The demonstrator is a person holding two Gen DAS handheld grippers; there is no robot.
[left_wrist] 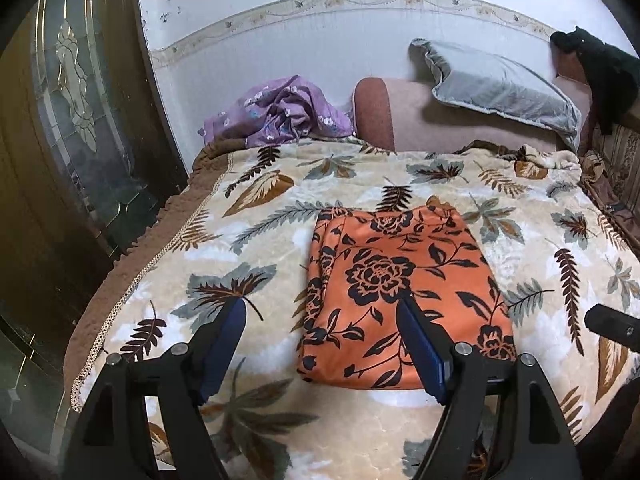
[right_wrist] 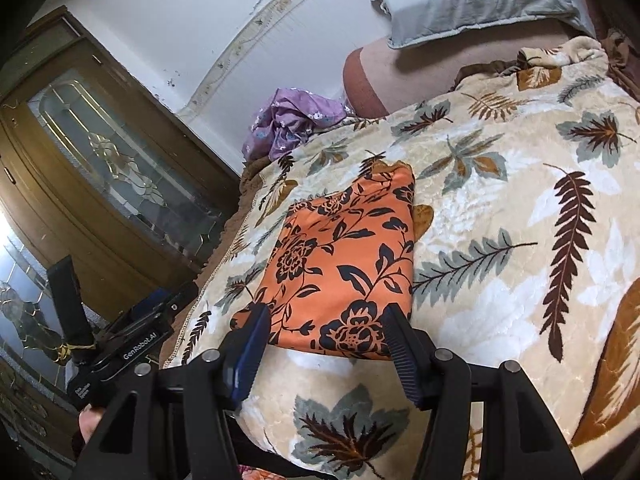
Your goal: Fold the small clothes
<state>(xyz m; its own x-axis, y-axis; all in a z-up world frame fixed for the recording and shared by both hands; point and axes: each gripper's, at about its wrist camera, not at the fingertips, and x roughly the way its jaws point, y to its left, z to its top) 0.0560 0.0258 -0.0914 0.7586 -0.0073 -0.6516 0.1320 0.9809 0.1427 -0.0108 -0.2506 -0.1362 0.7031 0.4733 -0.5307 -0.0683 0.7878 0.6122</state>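
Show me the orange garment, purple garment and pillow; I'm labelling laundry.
orange garment (left_wrist: 404, 280), left wrist view, middle flower.
purple garment (left_wrist: 280, 112), left wrist view, crumpled middle.
pillow (right_wrist: 476, 0), right wrist view, centre of face.

Both wrist views: close, angled down, sharing folded garment (left_wrist: 404, 300).

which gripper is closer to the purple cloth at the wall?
Left, though neither is close. The left gripper hangs open over the blanket beside the folded orange garment, on the purple cloth's side. The right gripper is open at the garment's near edge.
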